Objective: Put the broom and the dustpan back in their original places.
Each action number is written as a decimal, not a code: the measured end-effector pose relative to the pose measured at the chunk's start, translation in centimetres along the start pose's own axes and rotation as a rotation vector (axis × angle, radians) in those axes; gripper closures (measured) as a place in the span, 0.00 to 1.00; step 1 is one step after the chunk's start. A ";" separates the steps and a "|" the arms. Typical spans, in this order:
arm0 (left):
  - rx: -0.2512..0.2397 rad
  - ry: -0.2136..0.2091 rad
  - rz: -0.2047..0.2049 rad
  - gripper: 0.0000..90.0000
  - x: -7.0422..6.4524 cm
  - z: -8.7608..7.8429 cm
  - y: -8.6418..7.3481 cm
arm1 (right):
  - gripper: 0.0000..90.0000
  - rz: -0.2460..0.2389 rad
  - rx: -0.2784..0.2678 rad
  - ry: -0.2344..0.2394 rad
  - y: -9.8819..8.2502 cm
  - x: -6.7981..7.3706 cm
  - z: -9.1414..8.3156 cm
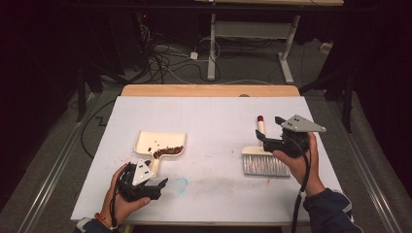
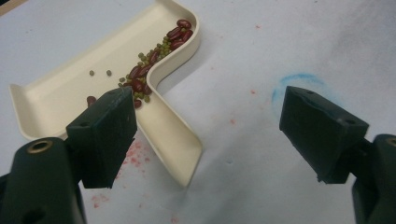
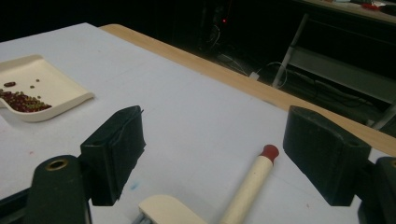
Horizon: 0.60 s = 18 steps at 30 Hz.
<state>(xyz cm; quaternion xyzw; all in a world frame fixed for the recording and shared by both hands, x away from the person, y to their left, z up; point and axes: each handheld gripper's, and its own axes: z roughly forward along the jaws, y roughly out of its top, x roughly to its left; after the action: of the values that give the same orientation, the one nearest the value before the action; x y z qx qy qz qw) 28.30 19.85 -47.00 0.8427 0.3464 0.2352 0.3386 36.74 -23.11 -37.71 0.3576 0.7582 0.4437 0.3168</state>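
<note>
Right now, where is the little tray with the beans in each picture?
High view: the dustpan lies left of centre, just ahead of the left gripper.
Left gripper view: dustpan upper left, handle toward the jaws.
Right gripper view: dustpan far left.
Shared landmark: the pile of beans inside it.

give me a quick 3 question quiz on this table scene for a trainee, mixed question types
1. True or false: the beans lie inside the cream dustpan.
2. Multiple choice: the brush lies nearest which gripper? A) left gripper B) right gripper C) neither, it is off the table
3. Fill in: the tip of the brush handle is coloured ____.

Key:
1. True; red and small green beans are piled along the pan's back wall.
2. B; the handle runs between its open jaws.
3. Red.
</note>
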 end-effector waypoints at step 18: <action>0.002 0.008 0.002 0.21 0.0 -0.1 0.0 | 0.23 -0.080 -0.023 0.025 -2.3 0.9 -1.9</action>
<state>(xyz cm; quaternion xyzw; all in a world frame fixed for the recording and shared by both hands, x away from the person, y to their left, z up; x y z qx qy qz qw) 28.17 19.88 -46.95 0.8423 0.3472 0.2387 0.3362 34.17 -24.06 -39.20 0.3176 0.7707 0.4437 0.3289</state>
